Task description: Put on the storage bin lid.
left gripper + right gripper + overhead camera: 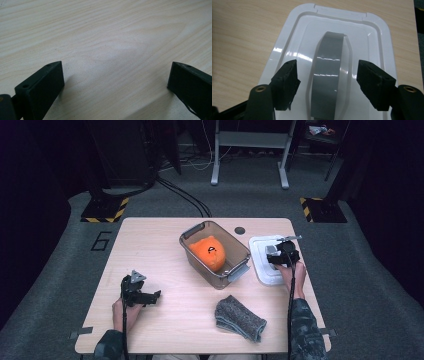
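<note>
A white plastic lid point(260, 265) lies flat at the right side of the wooden table point(150, 245). My right gripper point(274, 251) hovers over it. In the right gripper view the lid point(287, 50) has a raised grey handle point(329, 62) down its middle. My right gripper point(328, 75) straddles that handle, with a gap showing between each pad and the handle's sides. My left gripper point(152, 297) rests near the front left of the table. Its jaws point(115, 82) stand wide apart over bare wood, with nothing between them.
A clear plastic bin point(192, 232) with grey latches stands at the table's middle, just left of the lid, with an orange plush toy point(210, 252) inside. A folded grey cloth point(239, 317) lies near the front edge. A small dark disc point(240, 230) sits behind the bin.
</note>
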Demonstrator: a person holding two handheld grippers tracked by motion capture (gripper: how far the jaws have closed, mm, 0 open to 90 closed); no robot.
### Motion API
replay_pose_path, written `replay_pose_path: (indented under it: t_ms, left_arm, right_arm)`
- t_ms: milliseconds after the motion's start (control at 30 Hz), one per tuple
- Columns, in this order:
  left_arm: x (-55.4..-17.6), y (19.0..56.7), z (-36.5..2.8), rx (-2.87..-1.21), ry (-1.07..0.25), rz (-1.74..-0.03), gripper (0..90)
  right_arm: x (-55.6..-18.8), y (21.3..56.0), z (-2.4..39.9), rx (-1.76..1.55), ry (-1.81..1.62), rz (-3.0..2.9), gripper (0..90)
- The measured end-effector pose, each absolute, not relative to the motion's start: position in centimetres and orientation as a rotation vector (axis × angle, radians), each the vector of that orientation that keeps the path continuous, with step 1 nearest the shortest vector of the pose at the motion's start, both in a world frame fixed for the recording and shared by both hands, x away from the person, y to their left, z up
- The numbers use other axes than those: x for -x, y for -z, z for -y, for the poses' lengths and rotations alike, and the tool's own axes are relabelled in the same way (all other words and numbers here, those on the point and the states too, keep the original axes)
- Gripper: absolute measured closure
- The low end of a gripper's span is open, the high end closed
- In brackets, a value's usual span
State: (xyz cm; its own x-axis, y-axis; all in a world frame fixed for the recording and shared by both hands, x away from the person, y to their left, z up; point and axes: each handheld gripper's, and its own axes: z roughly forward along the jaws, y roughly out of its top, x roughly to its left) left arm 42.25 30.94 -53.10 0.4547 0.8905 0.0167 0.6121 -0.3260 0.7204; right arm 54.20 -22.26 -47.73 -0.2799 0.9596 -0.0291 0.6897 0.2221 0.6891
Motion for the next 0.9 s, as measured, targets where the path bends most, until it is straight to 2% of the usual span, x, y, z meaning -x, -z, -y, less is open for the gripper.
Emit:
replay_pose_path:
  t_ms: [333, 533, 700, 900]
  left_arm:
    - [-42.3, 53.0, -31.0, -2.067, -0.546, -1.248, 0.2]
    - [-42.3, 53.0, -31.0, -2.066, -0.546, -1.249, 0.2]
    - [-42.3, 53.0, -31.0, -2.065, -0.547, -1.249, 0.2]
    - [-42.3, 53.0, -31.0, -2.066, -0.546, -1.249, 0.2]
  right_arm:
    - [-55.3, 47.8, 21.8, -1.551, -0.760, -2.030, 51.0]
    - [-55.3, 48.0, 22.1, -1.574, -0.758, -2.024, 55.9]
    - [-55.6, 48.3, 21.7, -1.556, -0.734, -2.034, 63.3]
    - [-55.6, 48.4, 21.6, -1.573, -0.728, -2.009, 65.2]
